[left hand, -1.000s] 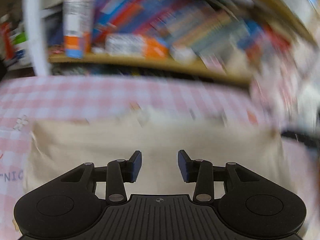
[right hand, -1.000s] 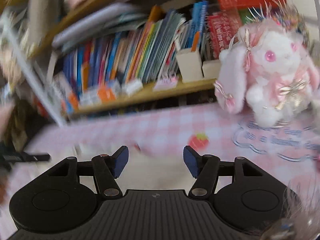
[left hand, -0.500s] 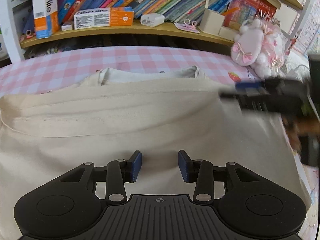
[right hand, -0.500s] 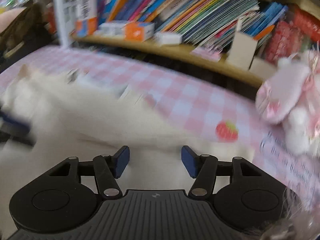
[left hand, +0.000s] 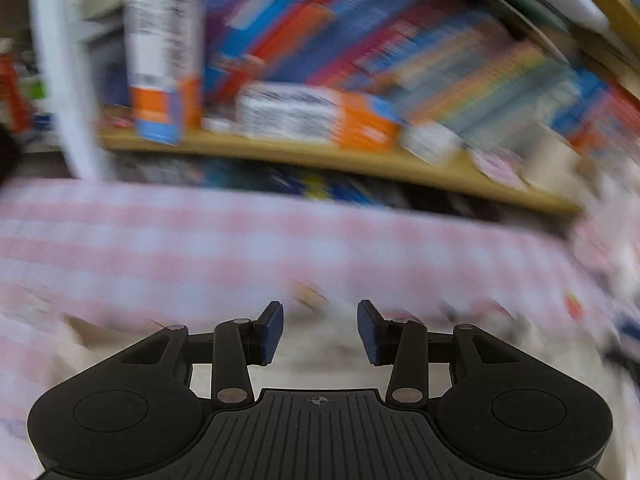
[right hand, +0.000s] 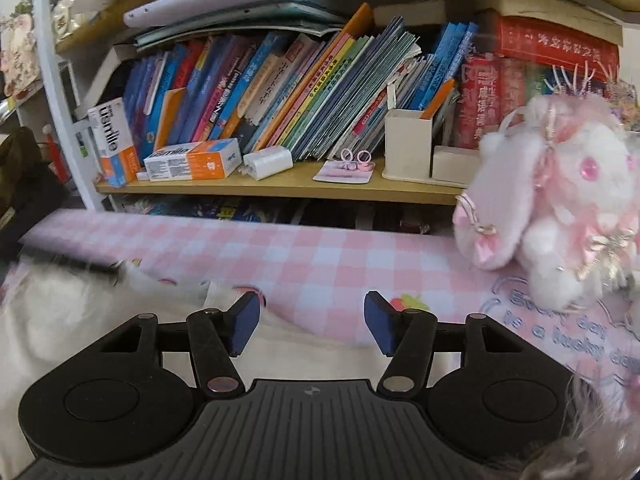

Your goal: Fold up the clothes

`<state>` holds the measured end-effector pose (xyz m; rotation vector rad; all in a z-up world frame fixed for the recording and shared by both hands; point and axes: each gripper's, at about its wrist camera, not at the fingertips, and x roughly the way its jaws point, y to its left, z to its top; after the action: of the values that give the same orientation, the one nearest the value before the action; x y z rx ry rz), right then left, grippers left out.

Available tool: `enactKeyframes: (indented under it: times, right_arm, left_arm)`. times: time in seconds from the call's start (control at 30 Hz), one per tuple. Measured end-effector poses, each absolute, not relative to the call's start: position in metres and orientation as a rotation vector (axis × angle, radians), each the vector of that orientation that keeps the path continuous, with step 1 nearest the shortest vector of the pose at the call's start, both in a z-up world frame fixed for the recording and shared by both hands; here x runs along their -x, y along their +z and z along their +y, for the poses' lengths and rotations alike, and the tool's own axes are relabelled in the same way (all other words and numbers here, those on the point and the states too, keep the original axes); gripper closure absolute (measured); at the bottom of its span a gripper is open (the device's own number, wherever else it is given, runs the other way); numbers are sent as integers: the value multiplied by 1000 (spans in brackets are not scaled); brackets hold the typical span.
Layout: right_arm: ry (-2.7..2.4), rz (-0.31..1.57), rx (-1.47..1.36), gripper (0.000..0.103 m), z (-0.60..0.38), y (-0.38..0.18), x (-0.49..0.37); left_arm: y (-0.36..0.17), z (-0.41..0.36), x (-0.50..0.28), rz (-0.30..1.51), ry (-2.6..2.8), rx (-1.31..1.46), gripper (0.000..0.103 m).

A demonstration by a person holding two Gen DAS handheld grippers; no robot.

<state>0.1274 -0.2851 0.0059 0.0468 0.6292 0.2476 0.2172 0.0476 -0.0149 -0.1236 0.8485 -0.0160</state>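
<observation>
Your left gripper [left hand: 320, 330] has its jaws apart with nothing between them, and it hangs over the near part of the cream garment [left hand: 320, 350], which lies on the pink checked cloth [left hand: 280, 248]; that view is heavily blurred, so the garment's edges are hard to trace. Your right gripper [right hand: 311, 322] also has its jaws wide apart and empty, above the garment [right hand: 100, 312] where it spreads low and to the left, with a fold of it under the left finger. Beyond the cloth [right hand: 320, 256] stands a shelf [right hand: 280, 186] of leaning books [right hand: 280, 80]. A pink plush rabbit [right hand: 560, 208] sits on the cloth to your right, well apart from the garment.
</observation>
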Motion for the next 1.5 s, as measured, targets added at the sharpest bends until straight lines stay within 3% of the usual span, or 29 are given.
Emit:
enactKeyframes:
  times: [0.23,0.47,0.8,1.1,1.43,1.5]
  right_arm:
    - [287,711,79,46,-280,-21,-95]
    - [151,760,11,61,-302,-34,-134]
    - [33,789,-101,55,-334,-14,-88]
    - [-66,915,-262,55,-338,-22,-13]
    - [-106,901,-382,60,-321,-22,2]
    - [-116,905,-365,61,-317,-22,2]
  left_arm:
    - [-16,72,-158,824,-74,87,62]
    - [-20,90,-89,872,38,120,62]
    - [-15,147,-25,868,160,253,62]
    - [-25,183,-32,880,120,371,62]
    - [-24,191,-37,877,52,379,62]
    - [-23,189,-36,869,53,380,66]
